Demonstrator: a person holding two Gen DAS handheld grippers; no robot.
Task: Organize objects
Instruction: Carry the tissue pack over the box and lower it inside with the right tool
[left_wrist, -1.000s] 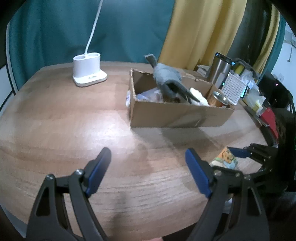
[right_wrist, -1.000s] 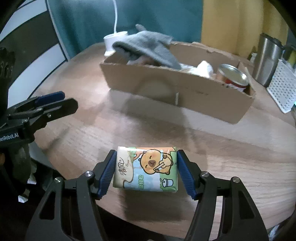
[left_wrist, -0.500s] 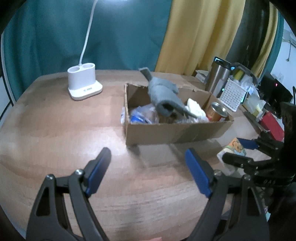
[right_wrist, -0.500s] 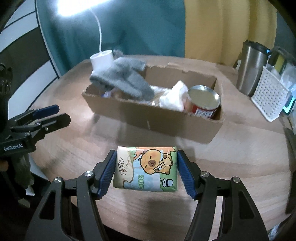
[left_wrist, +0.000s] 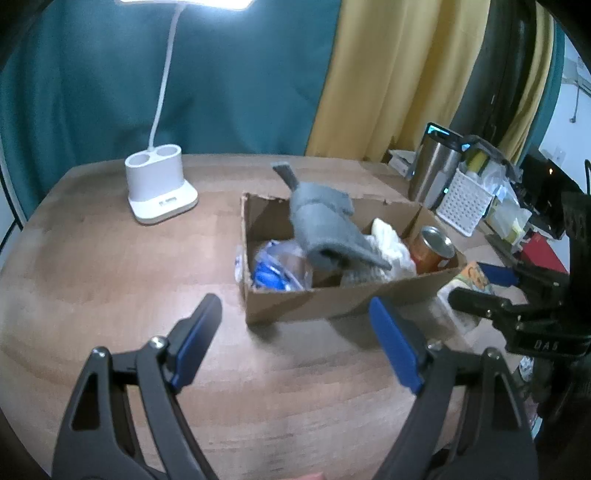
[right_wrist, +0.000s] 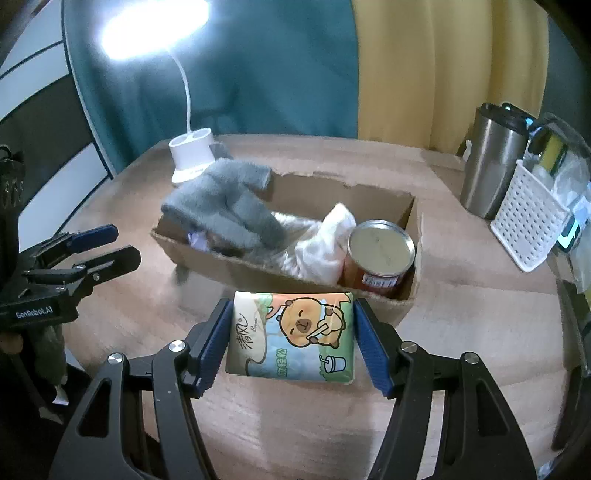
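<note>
My right gripper (right_wrist: 291, 338) is shut on a tissue pack (right_wrist: 291, 334) printed with a cartoon bear, held above the table just in front of the cardboard box (right_wrist: 400, 310). The box holds a grey glove (right_wrist: 229, 206) draped over its left end, white crumpled cloth (right_wrist: 321, 243), a red can (right_wrist: 380, 254) and a blue-printed bag (left_wrist: 273, 273). My left gripper (left_wrist: 295, 328) is open and empty, hovering over the wooden table (left_wrist: 110, 280) in front of the box (left_wrist: 332, 299). In the left wrist view the right gripper (left_wrist: 476, 284) carries the pack at the box's right end.
A white lamp base (left_wrist: 159, 188) stands at the back left of the table. A steel tumbler (right_wrist: 491, 162) and a white perforated basket (right_wrist: 528, 225) with clutter sit at the right. Teal and yellow curtains hang behind.
Both grippers have risen and drawn back, so the box's inside now shows. The tissue pack left the table and now hangs close to the box's front wall.
</note>
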